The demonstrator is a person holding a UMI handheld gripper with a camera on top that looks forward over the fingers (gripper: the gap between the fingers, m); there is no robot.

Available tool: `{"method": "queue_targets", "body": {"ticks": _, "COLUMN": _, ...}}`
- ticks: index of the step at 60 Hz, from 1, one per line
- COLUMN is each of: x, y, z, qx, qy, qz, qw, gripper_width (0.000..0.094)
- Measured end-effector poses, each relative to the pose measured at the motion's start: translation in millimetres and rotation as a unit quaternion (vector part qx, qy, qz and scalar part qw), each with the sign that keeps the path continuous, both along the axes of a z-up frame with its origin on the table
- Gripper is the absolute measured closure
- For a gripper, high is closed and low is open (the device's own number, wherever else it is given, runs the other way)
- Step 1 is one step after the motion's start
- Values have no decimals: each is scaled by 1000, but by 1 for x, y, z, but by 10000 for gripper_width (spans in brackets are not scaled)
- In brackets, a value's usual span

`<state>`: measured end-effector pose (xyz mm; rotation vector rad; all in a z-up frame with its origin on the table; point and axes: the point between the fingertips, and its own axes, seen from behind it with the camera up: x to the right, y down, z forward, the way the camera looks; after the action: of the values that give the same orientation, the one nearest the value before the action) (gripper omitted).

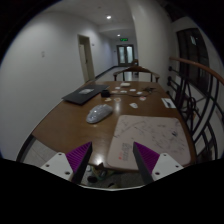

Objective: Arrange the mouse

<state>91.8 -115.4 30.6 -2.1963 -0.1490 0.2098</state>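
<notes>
A grey computer mouse [98, 114] lies on the brown wooden table [70, 125], beyond my fingers and a little to the left. My gripper [113, 160] is open and holds nothing; its purple pads [80, 156] stand well apart above the table's near edge. Between and just ahead of the fingers lies a large white sheet with pink print [146, 135].
A dark laptop or pad [81, 96] lies at the far left of the table. Small white items and papers [130, 92] sit at the far end. A keyboard-like object [170, 102] is at the right. A chair [136, 72] and a door stand beyond.
</notes>
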Motion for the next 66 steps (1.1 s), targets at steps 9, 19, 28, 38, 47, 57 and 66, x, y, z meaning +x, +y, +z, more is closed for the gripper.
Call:
{"method": "queue_targets", "body": {"ticks": 9, "x": -9, "y": 4, "z": -11, "qx": -13, "qy": -24, "qz": 45, "qw": 999, "gripper_width": 85}}
{"method": "queue_targets", "body": {"ticks": 19, "x": 19, "y": -21, "z": -30, "qx": -25, "qy": -44, "qz": 55, "qw": 997, "gripper_width": 97}}
{"method": "queue_targets", "body": {"ticks": 28, "x": 74, "y": -64, "z": -16, "qx": -39, "qy": -33, "qz": 21, "qw": 998, "gripper_width": 98}}
{"method": "queue_targets", "body": {"ticks": 38, "x": 111, "y": -69, "z": -9, "qx": -48, "qy": -38, "qz": 4, "qw": 998, "gripper_width": 109}}
{"method": "queue_targets", "body": {"ticks": 47, "x": 142, "y": -110, "z": 3, "qx": -57, "qy": -53, "qz": 13, "qw": 997, "gripper_width": 425}}
{"method": "queue_targets", "body": {"ticks": 57, "x": 162, "y": -150, "z": 55, "qx": -9, "qy": -20, "qz": 58, "qw": 998, "gripper_width": 590}}
{"method": "queue_targets", "body": {"ticks": 66, "x": 264, "y": -228, "z": 183, "qx": 104, "qy": 6, "qz": 23, "qw": 994, "gripper_width": 596}}
